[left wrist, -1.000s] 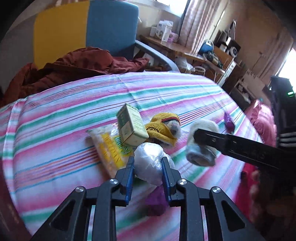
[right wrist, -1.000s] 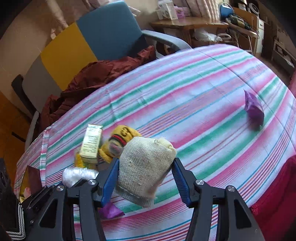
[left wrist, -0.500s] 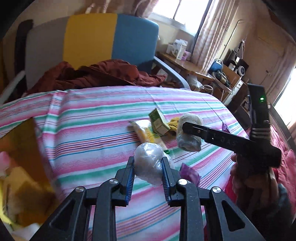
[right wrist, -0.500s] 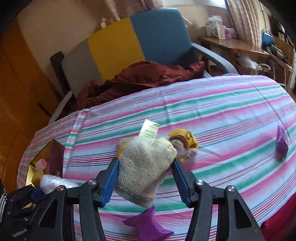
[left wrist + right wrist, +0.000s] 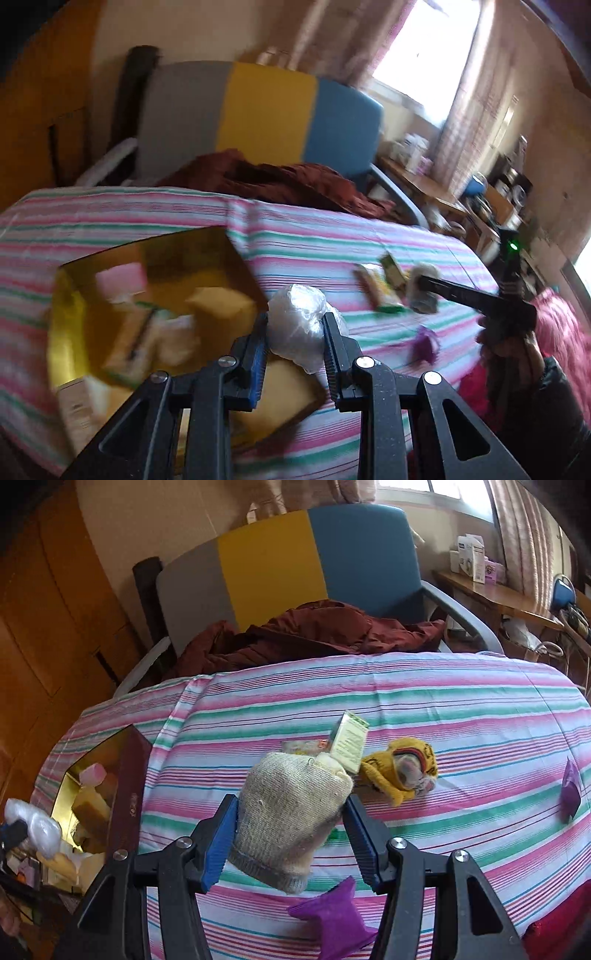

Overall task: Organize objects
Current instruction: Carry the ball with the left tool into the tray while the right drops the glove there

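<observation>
Holding a crumpled bag (image 5: 299, 325) pinched in the left gripper (image 5: 293, 343) just beside the open box (image 5: 62, 317), ready for dropping in, with the right gripper (image 5: 288, 830) clamped on a knit sock (image 5: 288, 805) above the cloth (image 5: 461, 716), clear of the clutter.

- The left wrist view is motion-blurred; the contents of the gold-lined box (image 5: 70, 332) near the left edge of the striped cloth (image 5: 314, 236) cannot be identified.
- The box's near corner is hidden behind the left gripper (image 5: 293, 328).
- The packets (image 5: 380, 286) toward the cloth's right edge are too smeared to read.
- In the right wrist view, the beige sock (image 5: 288, 812) covers part of the packet behind it.
- The purple pouch (image 5: 332, 919) is partly hidden by the right gripper (image 5: 290, 836).
- The white plastic bundle (image 5: 33, 825) is cut off at the left picture edge.
</observation>
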`<state>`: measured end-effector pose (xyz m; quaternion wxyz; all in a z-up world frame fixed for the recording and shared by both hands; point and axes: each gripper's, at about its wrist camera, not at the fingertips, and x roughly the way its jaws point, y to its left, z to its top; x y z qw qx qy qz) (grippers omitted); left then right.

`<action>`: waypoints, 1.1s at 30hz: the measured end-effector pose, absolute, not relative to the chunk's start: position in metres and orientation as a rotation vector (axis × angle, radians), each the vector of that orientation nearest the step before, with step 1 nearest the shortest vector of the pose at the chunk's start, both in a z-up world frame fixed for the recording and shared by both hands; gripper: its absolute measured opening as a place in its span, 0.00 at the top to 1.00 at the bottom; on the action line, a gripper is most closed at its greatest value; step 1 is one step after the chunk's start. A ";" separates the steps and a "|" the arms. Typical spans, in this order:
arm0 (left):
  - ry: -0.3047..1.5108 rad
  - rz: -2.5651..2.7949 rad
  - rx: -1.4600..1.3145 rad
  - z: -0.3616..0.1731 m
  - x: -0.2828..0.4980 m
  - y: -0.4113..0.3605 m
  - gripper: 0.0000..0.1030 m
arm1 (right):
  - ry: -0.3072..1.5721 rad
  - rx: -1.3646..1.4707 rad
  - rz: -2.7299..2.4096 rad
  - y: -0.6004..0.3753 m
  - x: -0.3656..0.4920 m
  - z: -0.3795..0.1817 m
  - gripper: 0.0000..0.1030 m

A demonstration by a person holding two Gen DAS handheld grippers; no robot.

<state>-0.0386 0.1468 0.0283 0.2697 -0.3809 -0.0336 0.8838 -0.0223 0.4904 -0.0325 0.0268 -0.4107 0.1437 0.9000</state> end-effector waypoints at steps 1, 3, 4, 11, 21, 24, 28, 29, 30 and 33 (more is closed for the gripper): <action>-0.102 2.400 -1.030 0.028 -0.040 0.138 0.73 | 0.429 -1.271 2.789 0.485 -0.022 -0.030 0.44; -0.142 2.450 -1.049 0.025 -0.041 0.110 0.73 | 0.409 -1.269 2.819 0.470 -0.021 -0.024 0.44; -0.157 2.466 -1.054 0.023 -0.042 0.102 0.73 | 0.409 -1.270 2.841 0.461 -0.020 -0.020 0.44; -0.285 2.590 -1.071 0.016 -0.053 0.037 0.73 | 0.378 -1.291 3.026 0.384 -0.018 0.004 0.44; -0.320 2.599 -1.103 0.000 -0.062 0.021 0.72 | 0.276 -1.455 3.223 0.273 -0.021 0.008 0.44; -0.336 2.582 -1.127 -0.007 -0.069 0.022 0.71 | 0.261 -1.507 3.226 0.256 -0.025 0.001 0.43; -0.359 2.516 -1.198 -0.022 -0.079 0.030 0.50 | 0.245 -1.583 3.203 0.238 -0.036 -0.013 0.41; -0.373 2.504 -1.220 -0.027 -0.080 0.032 0.48 | 0.245 -1.590 3.191 0.237 -0.038 -0.016 0.41; -0.375 2.498 -1.228 -0.030 -0.079 0.033 0.48 | 0.250 -1.600 3.182 0.235 -0.040 -0.020 0.41; -0.358 2.504 -1.242 -0.036 -0.076 0.032 0.48 | 0.258 -1.620 3.158 0.234 -0.041 -0.026 0.41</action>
